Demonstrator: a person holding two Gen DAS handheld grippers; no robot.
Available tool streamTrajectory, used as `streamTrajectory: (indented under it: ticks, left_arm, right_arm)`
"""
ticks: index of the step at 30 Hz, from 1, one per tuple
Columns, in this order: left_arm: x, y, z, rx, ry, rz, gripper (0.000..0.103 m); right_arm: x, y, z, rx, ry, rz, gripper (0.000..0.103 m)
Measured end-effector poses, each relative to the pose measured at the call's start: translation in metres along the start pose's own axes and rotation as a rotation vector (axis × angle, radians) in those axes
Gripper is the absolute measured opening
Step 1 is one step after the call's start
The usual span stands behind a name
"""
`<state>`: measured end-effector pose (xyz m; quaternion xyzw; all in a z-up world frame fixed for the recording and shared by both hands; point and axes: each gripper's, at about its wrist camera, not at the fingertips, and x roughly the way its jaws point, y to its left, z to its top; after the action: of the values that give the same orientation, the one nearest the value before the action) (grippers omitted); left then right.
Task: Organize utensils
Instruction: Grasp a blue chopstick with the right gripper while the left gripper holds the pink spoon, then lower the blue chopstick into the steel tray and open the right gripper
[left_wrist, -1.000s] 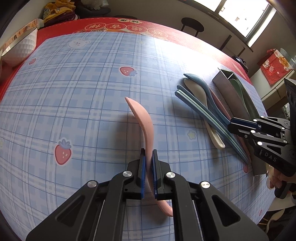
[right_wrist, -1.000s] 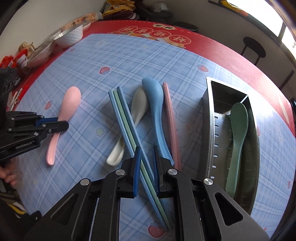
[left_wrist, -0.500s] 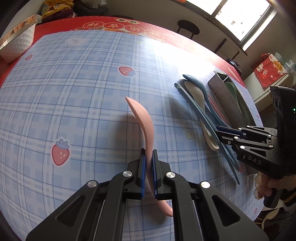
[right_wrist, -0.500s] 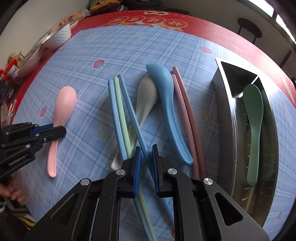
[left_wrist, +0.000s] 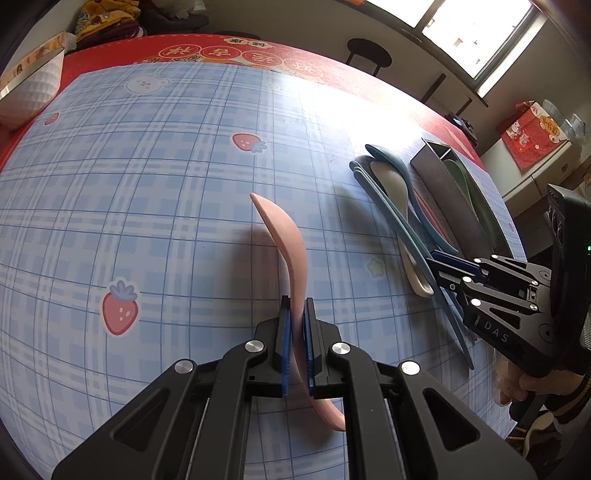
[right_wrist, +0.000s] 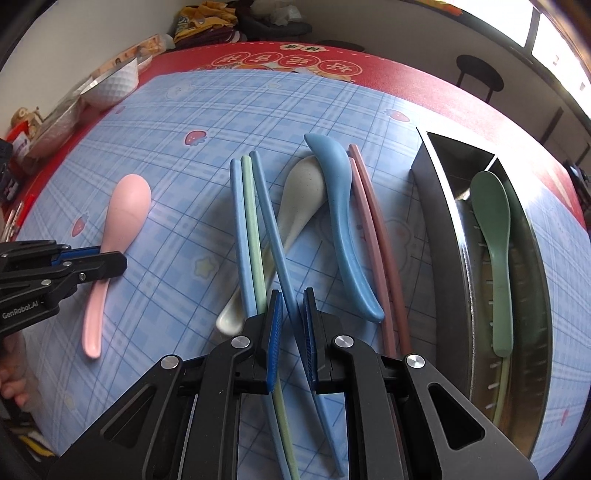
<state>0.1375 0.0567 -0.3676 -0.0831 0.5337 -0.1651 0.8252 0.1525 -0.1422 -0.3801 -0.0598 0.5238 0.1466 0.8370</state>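
My left gripper (left_wrist: 296, 310) is shut on the handle of a pink spoon (left_wrist: 288, 243) and holds it on edge just above the checked cloth; it also shows in the right wrist view (right_wrist: 118, 236). My right gripper (right_wrist: 291, 302) is shut on a blue chopstick (right_wrist: 271, 225) that is angled across the others. Next to it lie another blue chopstick (right_wrist: 238, 221) and a green chopstick (right_wrist: 253, 229), a cream spoon (right_wrist: 301, 199), a blue spoon (right_wrist: 341, 214) and two dark pink chopsticks (right_wrist: 373, 229).
A steel utensil holder (right_wrist: 439, 229) lies on its side at the right with a green spoon (right_wrist: 495, 229) inside. A white bowl (right_wrist: 110, 86) stands at the far left corner on the red tablecloth (right_wrist: 369, 74). Chairs stand beyond the table.
My right gripper has lifted and swung the blue chopstick, so it now crosses over the other utensils. My left gripper holds the pink spoon much as before.
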Motion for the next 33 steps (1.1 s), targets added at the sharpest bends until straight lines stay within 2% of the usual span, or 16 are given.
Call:
streamTrajectory:
  ticks: [18, 25, 30, 33]
  left_arm:
    - [0.003, 0.022, 0.006, -0.012, 0.059, -0.150, 0.008]
    - [0.005, 0.030, 0.008, -0.020, 0.079, -0.188, 0.007]
    - [-0.003, 0.021, 0.007, -0.012, 0.058, -0.109, 0.006]
    - [-0.014, 0.019, 0.004, -0.063, 0.031, -0.070, 0.006]
  right_arm:
    - [-0.002, 0.010, 0.002, 0.081, -0.014, -0.033, 0.006]
    - [-0.026, 0.008, -0.001, 0.118, -0.077, -0.024, 0.006]
    - [-0.041, -0.007, -0.009, 0.142, -0.114, 0.026, 0.006]
    - [-0.048, -0.017, -0.014, 0.136, -0.120, 0.061, 0.006]
